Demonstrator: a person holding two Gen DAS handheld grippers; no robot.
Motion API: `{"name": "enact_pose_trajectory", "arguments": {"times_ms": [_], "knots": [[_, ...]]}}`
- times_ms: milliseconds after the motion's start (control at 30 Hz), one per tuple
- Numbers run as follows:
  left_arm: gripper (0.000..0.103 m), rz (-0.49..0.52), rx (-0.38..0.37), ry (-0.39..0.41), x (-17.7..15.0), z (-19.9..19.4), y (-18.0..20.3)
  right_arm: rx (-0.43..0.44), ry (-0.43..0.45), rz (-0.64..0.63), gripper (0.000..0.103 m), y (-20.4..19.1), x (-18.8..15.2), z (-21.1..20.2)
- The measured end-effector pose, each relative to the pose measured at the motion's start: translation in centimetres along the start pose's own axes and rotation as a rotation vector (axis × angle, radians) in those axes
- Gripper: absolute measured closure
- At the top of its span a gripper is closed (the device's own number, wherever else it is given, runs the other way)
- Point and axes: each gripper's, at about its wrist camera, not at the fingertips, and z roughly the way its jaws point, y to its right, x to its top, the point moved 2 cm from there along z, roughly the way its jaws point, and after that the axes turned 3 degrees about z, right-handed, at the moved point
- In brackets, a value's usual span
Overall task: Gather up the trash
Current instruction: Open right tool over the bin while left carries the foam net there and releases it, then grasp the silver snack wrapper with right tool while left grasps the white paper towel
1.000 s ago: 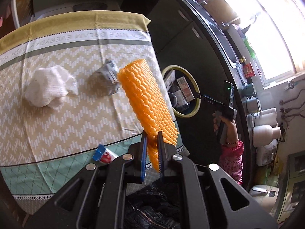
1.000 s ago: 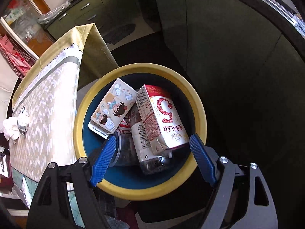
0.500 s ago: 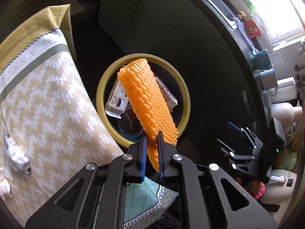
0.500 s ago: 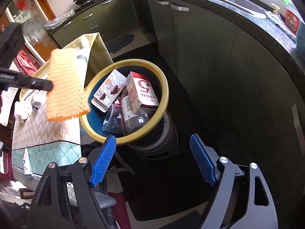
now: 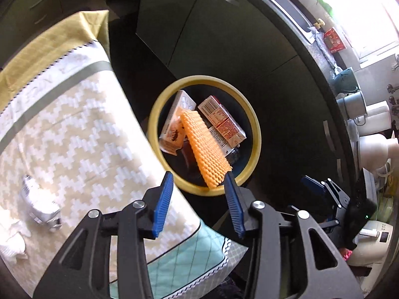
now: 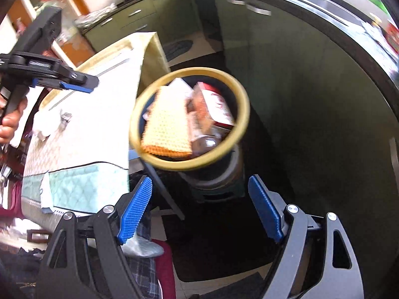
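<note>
The orange foam net [image 5: 204, 147] drops slanted into the yellow-rimmed bin [image 5: 256, 134], loose from my left gripper [image 5: 198, 174]. Its jaws are opening above the bin's near rim, and the pads do not press the net. Cartons [image 5: 222, 119] and a clear bottle lie inside the bin. In the right wrist view the net [image 6: 167, 124] sits in the bin's mouth [image 6: 245, 109], with the left gripper [image 6: 74, 84] up and to the left of it. My right gripper [image 6: 199, 180] hangs open and empty, back from the bin. A crumpled foil wrapper [image 5: 40, 201] and white tissue [image 5: 12, 244] lie on the table.
The table [image 5: 74, 124] with its patterned cloth stands left of the bin. Dark green cabinets [image 5: 224, 37] and a counter with kettles and jars [image 5: 374, 144] curve behind and to the right. A small wrapper [image 6: 46, 191] lies at the table's near edge. Clothing lies below.
My left gripper swung from over the table to above the bin and its jaws parted, letting go of the orange net. The right gripper drew back and up from the bin, still open.
</note>
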Motion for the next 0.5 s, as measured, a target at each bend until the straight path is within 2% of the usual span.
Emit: {"name": "enact_pose_trajectory", "arguments": {"times_ms": [167,267,367,500], "knots": [[0.056,-0.034,0.064,0.099,-7.0,-8.8,-4.2,0.116,-0.043,-0.160,0.027,-7.6,0.3,1.4],[0.052,-0.071,0.118,0.148,-11.9,-13.0,-6.9,0.161,-0.075,-0.278,0.035,-13.4,0.5,2.7],[0.051,-0.135,0.150,0.171,-16.3,-15.8,-9.9,0.187,-0.095,-0.362,0.042,-18.7,1.6,4.5],[0.051,-0.223,0.173,0.210,-21.2,-18.2,-14.3,0.236,-0.116,-0.428,0.044,-25.5,4.2,7.2]]}}
